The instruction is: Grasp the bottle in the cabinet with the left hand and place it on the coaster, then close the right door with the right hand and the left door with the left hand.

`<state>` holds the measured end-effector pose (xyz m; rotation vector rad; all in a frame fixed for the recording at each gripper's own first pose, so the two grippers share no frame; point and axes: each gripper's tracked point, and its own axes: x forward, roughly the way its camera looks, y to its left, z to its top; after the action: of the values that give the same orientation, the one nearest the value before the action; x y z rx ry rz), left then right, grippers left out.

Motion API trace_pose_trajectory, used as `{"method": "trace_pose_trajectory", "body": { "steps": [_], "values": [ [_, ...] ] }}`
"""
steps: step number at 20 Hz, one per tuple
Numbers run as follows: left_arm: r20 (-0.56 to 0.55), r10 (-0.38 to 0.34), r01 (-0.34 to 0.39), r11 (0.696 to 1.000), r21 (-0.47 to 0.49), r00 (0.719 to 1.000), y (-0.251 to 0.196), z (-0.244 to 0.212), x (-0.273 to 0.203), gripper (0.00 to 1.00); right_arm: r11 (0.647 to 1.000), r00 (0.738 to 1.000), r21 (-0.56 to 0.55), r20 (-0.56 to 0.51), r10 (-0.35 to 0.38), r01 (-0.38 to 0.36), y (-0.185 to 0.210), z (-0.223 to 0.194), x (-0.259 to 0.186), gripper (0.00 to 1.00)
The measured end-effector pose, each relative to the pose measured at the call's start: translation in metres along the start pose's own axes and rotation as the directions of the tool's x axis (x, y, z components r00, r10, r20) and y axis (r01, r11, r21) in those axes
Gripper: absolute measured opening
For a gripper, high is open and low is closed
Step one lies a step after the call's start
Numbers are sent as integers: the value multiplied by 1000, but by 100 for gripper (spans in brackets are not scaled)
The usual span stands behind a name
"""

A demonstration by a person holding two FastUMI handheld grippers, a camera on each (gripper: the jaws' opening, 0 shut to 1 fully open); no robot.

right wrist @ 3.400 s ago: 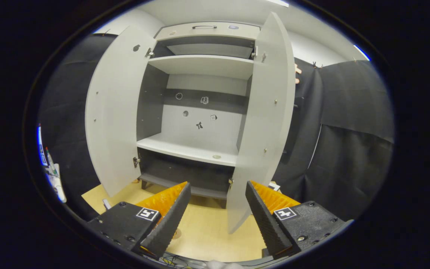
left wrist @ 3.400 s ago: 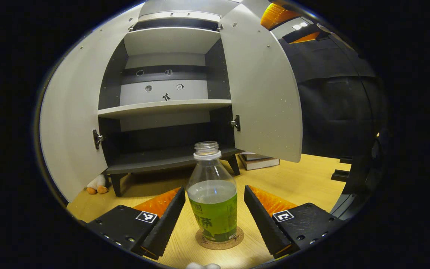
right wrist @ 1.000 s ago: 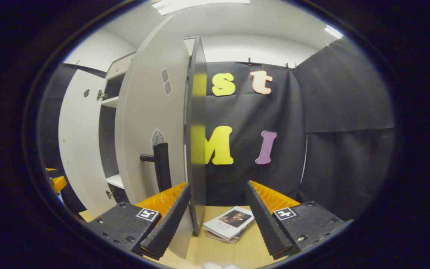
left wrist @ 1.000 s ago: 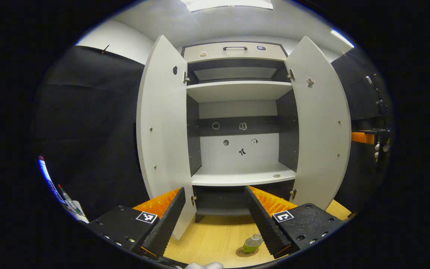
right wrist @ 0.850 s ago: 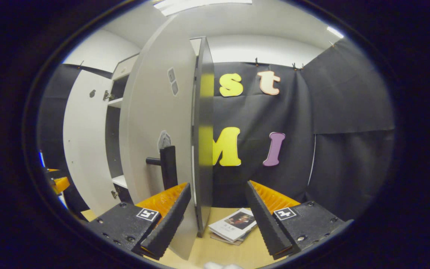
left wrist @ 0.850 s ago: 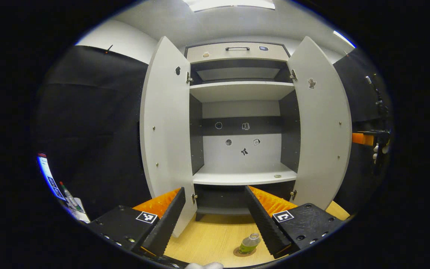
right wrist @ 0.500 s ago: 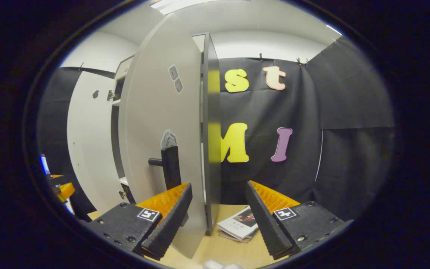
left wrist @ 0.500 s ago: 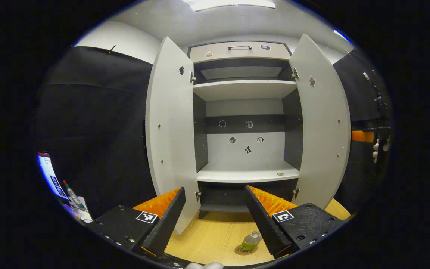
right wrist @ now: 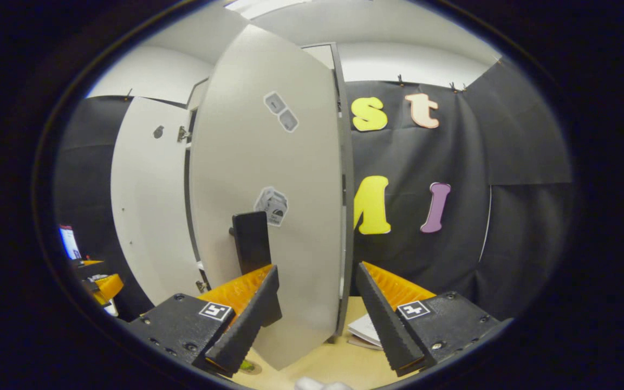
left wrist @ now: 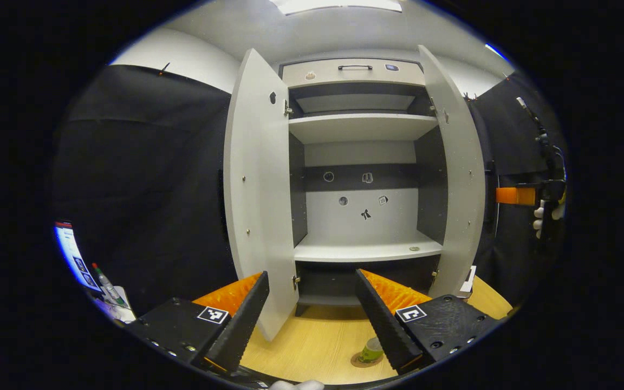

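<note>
In front of the cabinet (left wrist: 363, 135), my right door (right wrist: 268, 189) has swung further toward closing than a second ago, so the closing step is under way. Its free edge stands between my right gripper (right wrist: 316, 309) fingers, which are spread; I cannot tell if one touches it. The left door (left wrist: 258, 189) hangs wide, with open room beside it. My left gripper (left wrist: 312, 314) waits spread and empty. Below the cabinet, the bottle (left wrist: 370, 350) stands on the coaster (left wrist: 363, 361).

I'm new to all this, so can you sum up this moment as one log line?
bottle: on coaster | right door: part open, right gripper open at its edge | left door: open | left gripper: open, empty
</note>
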<state>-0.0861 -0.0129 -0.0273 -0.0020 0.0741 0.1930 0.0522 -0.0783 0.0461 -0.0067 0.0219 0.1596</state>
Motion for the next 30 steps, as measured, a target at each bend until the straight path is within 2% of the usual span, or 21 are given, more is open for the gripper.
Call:
{"method": "trace_pose_trajectory", "body": {
  "steps": [4,8,10,16,19,26,30],
  "values": [
    [7,-6,6,1000,-2,1000,13,0,4,96,997,997,-9,-10,76,-76,44,-7,21,96],
    [11,-5,5,1000,-6,1000,32,1,13,96,997,997,-19,12,80,-79,67,-4,21,96],
    [14,-6,6,1000,-11,1000,40,2,16,96,997,997,-31,17,71,-71,66,-4,14,94],
    [15,14,-14,1000,-24,1000,84,6,32,96,998,999,-34,-26,45,-46,74,-30,-5,96],
    [25,57,-57,998,-22,998,122,13,43,96,999,999,-34,-48,22,-23,73,-42,-14,96],
    [79,168,-172,984,51,983,215,45,82,96,999,995,-10,-85,-45,44,65,-64,-38,96],
    [84,178,-182,982,40,980,242,57,112,96,997,992,2,-102,-77,78,60,-70,-49,94]
  ]
}}
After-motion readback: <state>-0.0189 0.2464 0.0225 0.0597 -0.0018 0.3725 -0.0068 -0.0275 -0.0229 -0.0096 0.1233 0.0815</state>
